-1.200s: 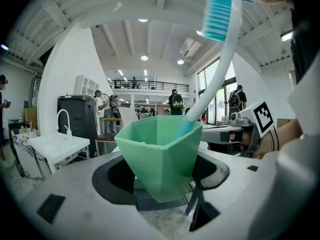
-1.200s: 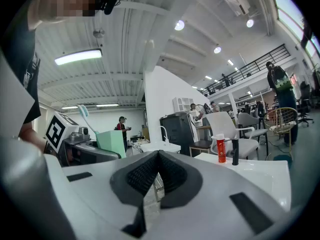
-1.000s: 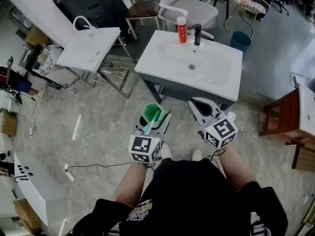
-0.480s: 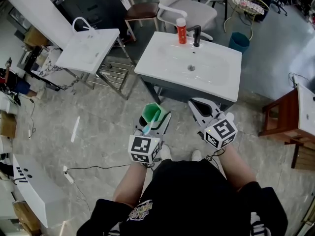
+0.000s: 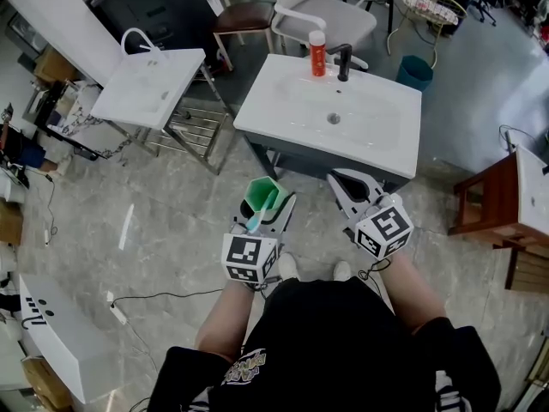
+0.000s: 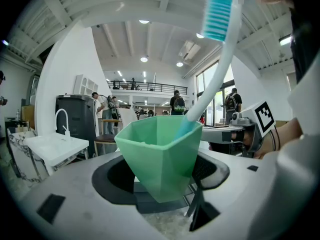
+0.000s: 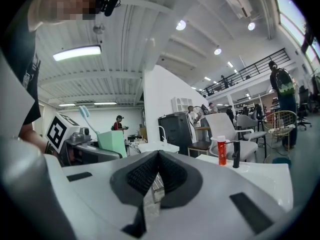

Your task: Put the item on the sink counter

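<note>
Short of the sink bench (image 5: 399,148), over the floor on its near side, the green cup (image 5: 262,197) rides clamped in the jaws of your left gripper (image 5: 273,209). Over the past second almost nothing has moved. Both grippers sit where they were, level with each other off the bench's front edge, and only your head has shifted a little. The carry looks paused rather than advancing, so the cup has yet to cross the front edge and the placing is all still to do.

Your right gripper (image 5: 352,187), off the same front edge and beside the left one, has its jaws together on nothing.

The cup stands upright in the grip and holds a toothbrush (image 6: 214,54), handle down and pale blue bristles up, leaning against the rim. With the brush loose inside, a tilt on the way over would likely tip it out.

On the bench's back edge an orange bottle (image 5: 317,52) stands just beside the black tap (image 5: 344,61). The sunken basin between them and the front edge shows only its drain. Beyond the bench's far right corner sits a teal bin (image 5: 418,71); its contents cannot be made out.
</note>
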The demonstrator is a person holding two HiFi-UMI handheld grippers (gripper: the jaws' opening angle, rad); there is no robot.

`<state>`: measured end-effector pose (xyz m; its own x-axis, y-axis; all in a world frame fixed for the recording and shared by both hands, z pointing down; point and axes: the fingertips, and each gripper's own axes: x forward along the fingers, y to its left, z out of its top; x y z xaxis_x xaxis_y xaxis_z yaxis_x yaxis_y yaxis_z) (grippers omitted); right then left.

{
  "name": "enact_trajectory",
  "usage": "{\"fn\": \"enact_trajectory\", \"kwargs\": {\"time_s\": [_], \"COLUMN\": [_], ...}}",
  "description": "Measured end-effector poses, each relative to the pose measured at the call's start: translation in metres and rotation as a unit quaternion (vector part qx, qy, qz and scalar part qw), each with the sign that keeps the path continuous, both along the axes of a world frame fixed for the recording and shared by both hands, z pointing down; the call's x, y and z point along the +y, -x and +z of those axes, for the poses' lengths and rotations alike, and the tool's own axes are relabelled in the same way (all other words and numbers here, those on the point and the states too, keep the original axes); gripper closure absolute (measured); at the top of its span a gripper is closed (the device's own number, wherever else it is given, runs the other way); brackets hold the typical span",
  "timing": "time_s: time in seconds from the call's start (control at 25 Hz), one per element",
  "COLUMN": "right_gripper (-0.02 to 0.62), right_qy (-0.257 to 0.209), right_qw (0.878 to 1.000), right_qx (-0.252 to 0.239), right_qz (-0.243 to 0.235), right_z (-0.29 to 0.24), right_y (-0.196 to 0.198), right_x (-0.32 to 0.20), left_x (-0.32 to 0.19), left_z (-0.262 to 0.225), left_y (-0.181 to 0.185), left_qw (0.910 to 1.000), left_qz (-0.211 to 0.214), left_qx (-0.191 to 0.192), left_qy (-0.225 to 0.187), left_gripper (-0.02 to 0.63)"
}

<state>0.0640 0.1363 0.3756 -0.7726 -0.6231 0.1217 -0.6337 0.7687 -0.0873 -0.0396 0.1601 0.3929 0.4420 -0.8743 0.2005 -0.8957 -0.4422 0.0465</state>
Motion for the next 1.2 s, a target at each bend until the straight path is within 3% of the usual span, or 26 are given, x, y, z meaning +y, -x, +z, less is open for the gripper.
{"fn": "enact_trajectory", "kwargs": {"time_s": [1.2], "right_gripper": [0.541], "right_qy": [0.007], "right_qw": [0.999], "right_qx": [0.006], "right_qz": [0.050], "right_z": [0.011], "right_y": [0.098], "right_x": [-0.036], "left_x": [-0.046], "left_z": [0.012], "left_y": [0.105], "left_qw": [0.9992], "left_qz": [0.038], "left_qx": [-0.006], "left_qy": [0.009], "left_gripper": [0.295]}}
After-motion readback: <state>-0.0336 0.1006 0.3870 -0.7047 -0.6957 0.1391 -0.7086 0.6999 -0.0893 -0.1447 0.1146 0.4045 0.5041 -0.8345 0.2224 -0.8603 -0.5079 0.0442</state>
